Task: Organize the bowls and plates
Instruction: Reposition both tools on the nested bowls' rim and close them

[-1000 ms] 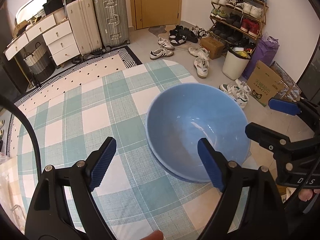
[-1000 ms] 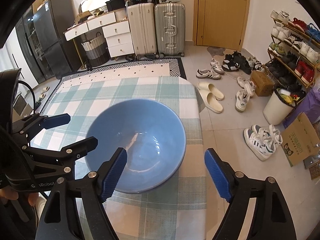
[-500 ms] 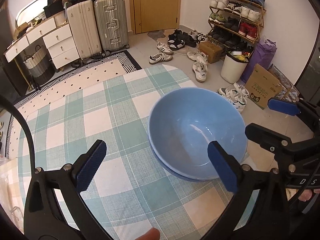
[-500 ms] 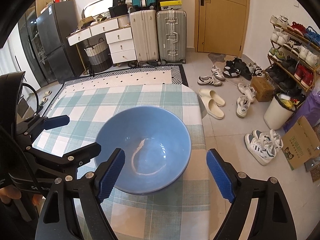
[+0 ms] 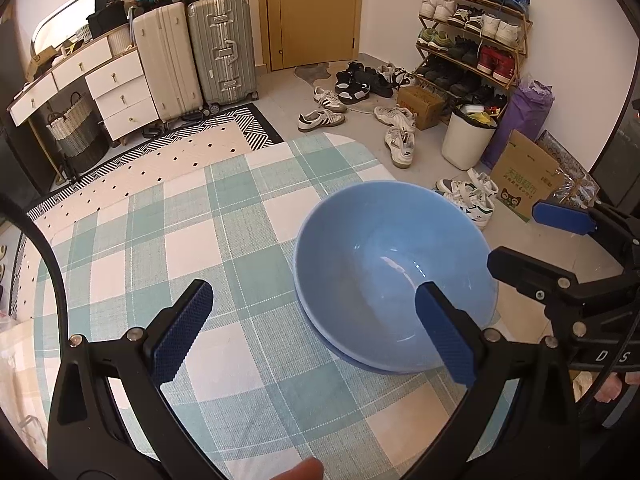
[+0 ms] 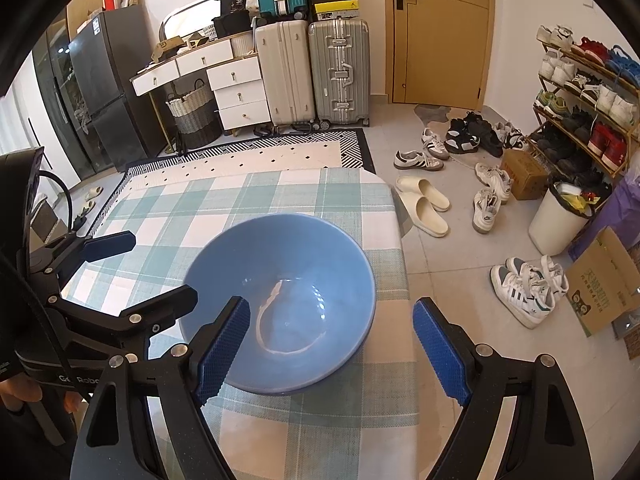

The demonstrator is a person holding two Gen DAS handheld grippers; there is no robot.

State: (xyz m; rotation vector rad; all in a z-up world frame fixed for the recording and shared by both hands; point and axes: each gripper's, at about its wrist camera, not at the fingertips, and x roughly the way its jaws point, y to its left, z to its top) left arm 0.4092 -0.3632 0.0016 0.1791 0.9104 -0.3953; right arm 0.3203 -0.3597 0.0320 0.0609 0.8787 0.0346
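The blue bowl (image 5: 384, 264) sits nested in another dish, whose rim shows just under it, near the right edge of the checked tabletop (image 5: 168, 240). Both claws stand wide and hold nothing: the left claw (image 5: 312, 332) hangs over the cloth beside the bowl, the right claw (image 6: 332, 348) straddles its near rim without touching. The stacking looks done; no other plates or bowls are in view, so little seems left.
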